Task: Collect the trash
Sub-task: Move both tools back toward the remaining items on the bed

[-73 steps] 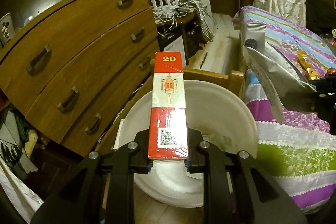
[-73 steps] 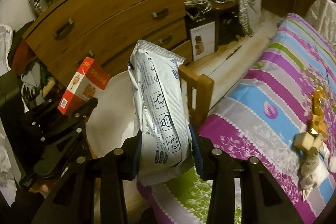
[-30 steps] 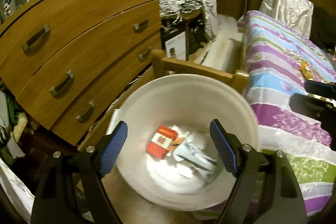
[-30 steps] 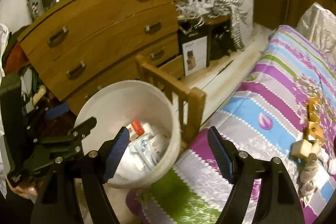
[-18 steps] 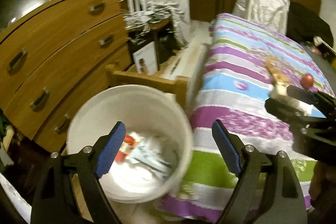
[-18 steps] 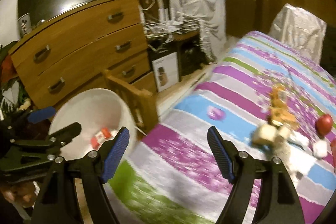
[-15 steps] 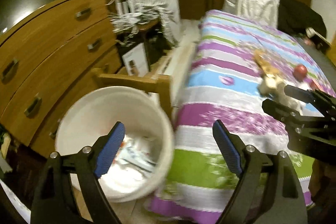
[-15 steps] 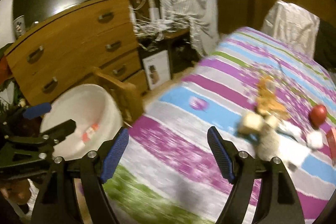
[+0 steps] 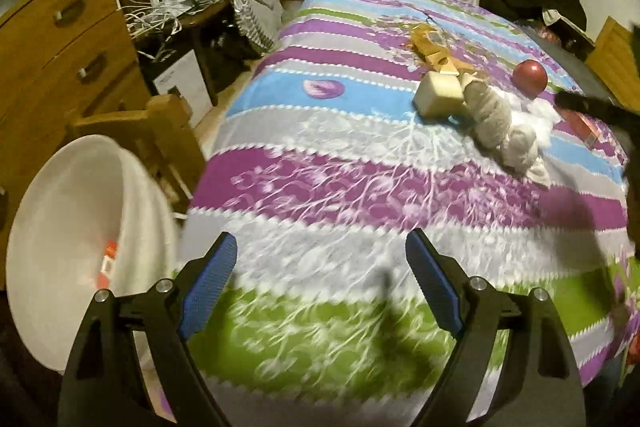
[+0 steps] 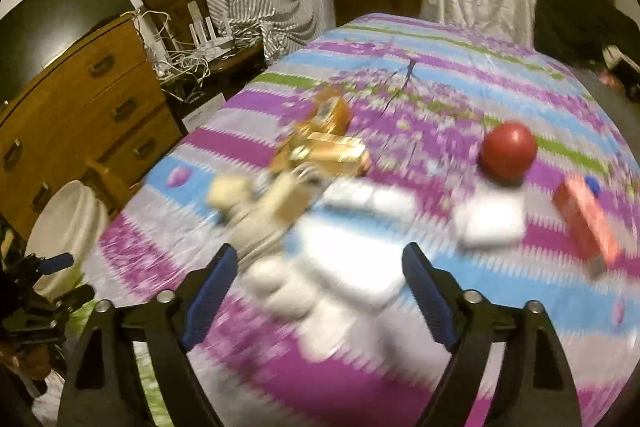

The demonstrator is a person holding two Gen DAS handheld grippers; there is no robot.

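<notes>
Trash we carried a moment ago, the red box and the foil packet, now lies in the white bin (image 9: 80, 211) at the lower left of the left wrist view. Both tools have swung off it toward the striped bed (image 9: 360, 187). Our left gripper (image 9: 320, 279) stands apart and empty; our right gripper (image 10: 318, 285) has just been opening wider, nothing between its jaws, over blurred white wrappers (image 10: 352, 259). We judge another pickup comes next: the red carton (image 10: 584, 223) sits at the right.
</notes>
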